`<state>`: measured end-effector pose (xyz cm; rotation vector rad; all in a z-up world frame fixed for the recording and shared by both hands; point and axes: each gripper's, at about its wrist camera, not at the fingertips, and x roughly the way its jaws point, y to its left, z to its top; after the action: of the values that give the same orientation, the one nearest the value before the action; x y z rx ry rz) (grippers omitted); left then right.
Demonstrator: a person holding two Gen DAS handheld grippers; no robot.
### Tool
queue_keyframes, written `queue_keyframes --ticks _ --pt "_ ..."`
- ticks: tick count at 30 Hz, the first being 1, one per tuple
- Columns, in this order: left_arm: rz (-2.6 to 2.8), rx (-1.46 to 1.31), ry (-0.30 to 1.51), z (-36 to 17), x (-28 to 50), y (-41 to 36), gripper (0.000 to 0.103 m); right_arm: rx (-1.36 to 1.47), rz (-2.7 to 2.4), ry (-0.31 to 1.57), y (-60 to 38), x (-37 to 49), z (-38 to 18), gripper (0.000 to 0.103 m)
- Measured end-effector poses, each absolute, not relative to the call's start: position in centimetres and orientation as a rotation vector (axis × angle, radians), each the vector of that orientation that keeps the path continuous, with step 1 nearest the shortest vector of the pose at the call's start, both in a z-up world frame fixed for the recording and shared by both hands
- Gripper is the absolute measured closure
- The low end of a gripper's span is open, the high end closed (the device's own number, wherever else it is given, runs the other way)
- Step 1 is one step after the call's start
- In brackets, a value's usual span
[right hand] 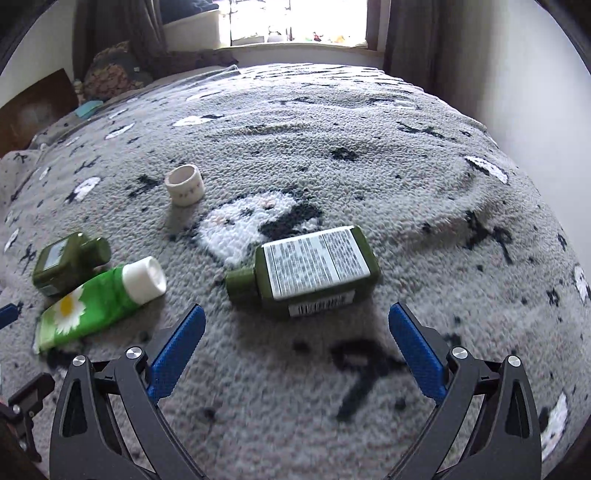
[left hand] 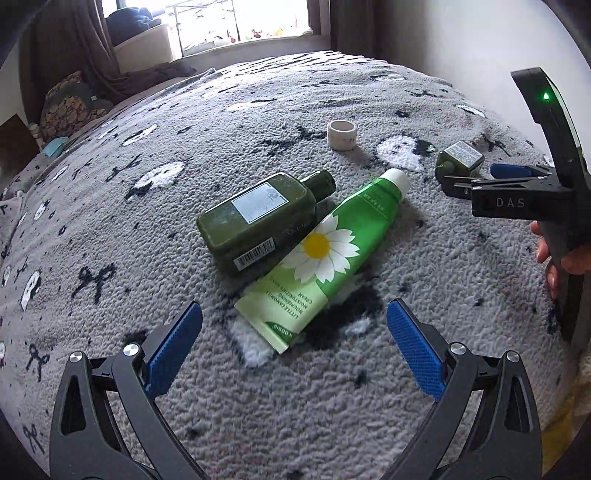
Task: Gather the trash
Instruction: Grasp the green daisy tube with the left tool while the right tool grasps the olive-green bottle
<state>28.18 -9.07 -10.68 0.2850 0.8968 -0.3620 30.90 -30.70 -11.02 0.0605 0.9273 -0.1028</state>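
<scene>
A light green cream tube [left hand: 325,254] with a daisy print and white cap lies on the grey blanket, leaning against a dark green bottle [left hand: 262,221]. My left gripper [left hand: 295,325] is open just short of the tube's crimped end. A second dark green bottle [right hand: 310,273] lies on its side with its label up; it also shows in the left wrist view [left hand: 460,160]. My right gripper [right hand: 295,325] is open just short of it and empty. A white tape roll [left hand: 341,134] stands farther back, also in the right wrist view [right hand: 184,184]. The tube [right hand: 99,299] and first bottle [right hand: 70,262] lie at the left there.
The grey fleece blanket [left hand: 184,369] with black and white patterns covers the bed. A window [left hand: 236,22] and brown curtains are beyond it. Patterned cushions [left hand: 66,107] lie at the far left. A white wall [right hand: 535,74] runs along the right.
</scene>
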Motion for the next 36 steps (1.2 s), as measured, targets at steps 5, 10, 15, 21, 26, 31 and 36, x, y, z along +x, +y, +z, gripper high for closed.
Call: queue_keyframes --ticks 5,10,15,21,26,31,36 --pt "-0.375 0.295 0.927 -12.0 30.1 -10.7 0.008 0.072 -0.102 0.966 -31.3 32.6 -12.0 0.004" --pt "-0.385 0.281 0.943 -12.7 31.9 -12.9 0.009 0.077 -0.073 0.963 -32.0 33.3 -11.9 0.016" --pt "-0.407 0.257 0.946 -12.6 33.4 -14.6 0.022 0.059 -0.056 0.955 -32.7 33.4 -11.5 0.017" --pt "-0.420 0.258 0.956 -12.4 34.1 -15.8 0.040 0.106 -0.051 0.951 -34.2 32.7 -11.0 0.017" --pt "-0.438 0.273 0.955 -11.9 33.2 -15.9 0.055 0.102 -0.027 0.939 -34.2 31.5 -10.2 0.017" --pt "-0.456 0.266 0.960 -11.3 30.8 -15.0 0.065 0.096 0.037 0.908 -33.3 28.7 -8.8 0.017" --pt "-0.470 0.237 0.956 -10.9 27.5 -12.9 0.068 0.100 0.107 0.882 -31.6 24.9 -7.9 0.017"
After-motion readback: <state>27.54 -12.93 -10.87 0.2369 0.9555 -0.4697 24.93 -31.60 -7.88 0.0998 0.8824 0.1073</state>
